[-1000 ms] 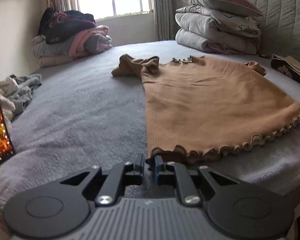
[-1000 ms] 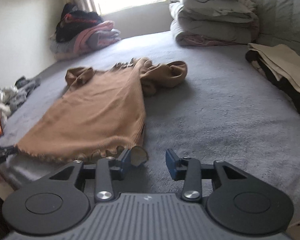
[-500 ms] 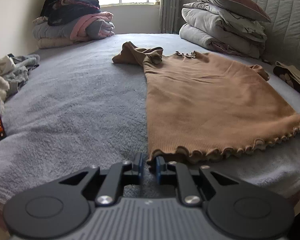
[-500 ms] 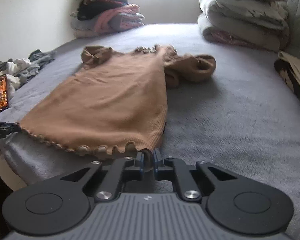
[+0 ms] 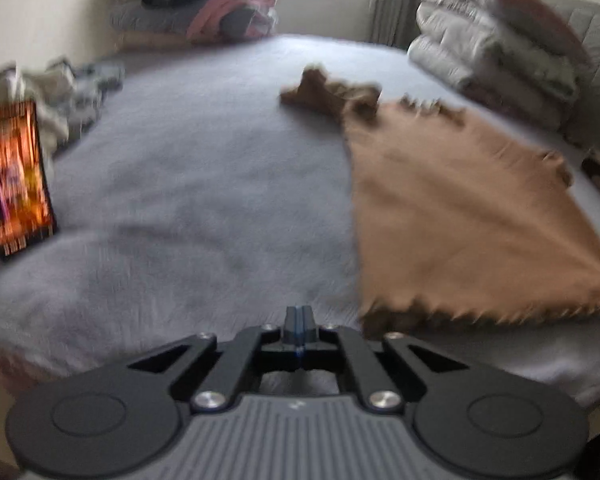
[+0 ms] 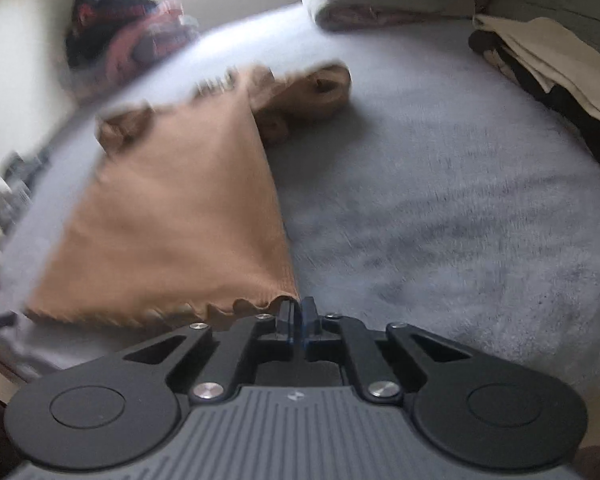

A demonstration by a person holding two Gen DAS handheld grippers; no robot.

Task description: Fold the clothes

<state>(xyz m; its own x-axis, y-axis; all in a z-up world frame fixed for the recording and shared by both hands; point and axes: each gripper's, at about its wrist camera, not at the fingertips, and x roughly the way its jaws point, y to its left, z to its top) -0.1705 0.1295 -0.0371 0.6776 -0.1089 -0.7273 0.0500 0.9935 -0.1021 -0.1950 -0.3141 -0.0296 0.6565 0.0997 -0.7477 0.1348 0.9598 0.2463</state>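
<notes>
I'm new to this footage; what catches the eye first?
A brown dress lies spread flat on the grey bed. The right gripper is shut at a corner of its frilled hem. A lit phone glows at the bed's left edge, with folded quilts at the head.

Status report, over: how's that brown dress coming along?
Left gripper shut, beside hem, empty. Right gripper shut on brown dress hem corner. Nothing in the way.

the brown dress [image 5: 452, 216] lies flat on the gray bed, its wavy frilly bottom edge nearest. its short sleeves are bunched up at the far end. one bottom corner [image 6: 278, 302] sits lifted a little.
</notes>
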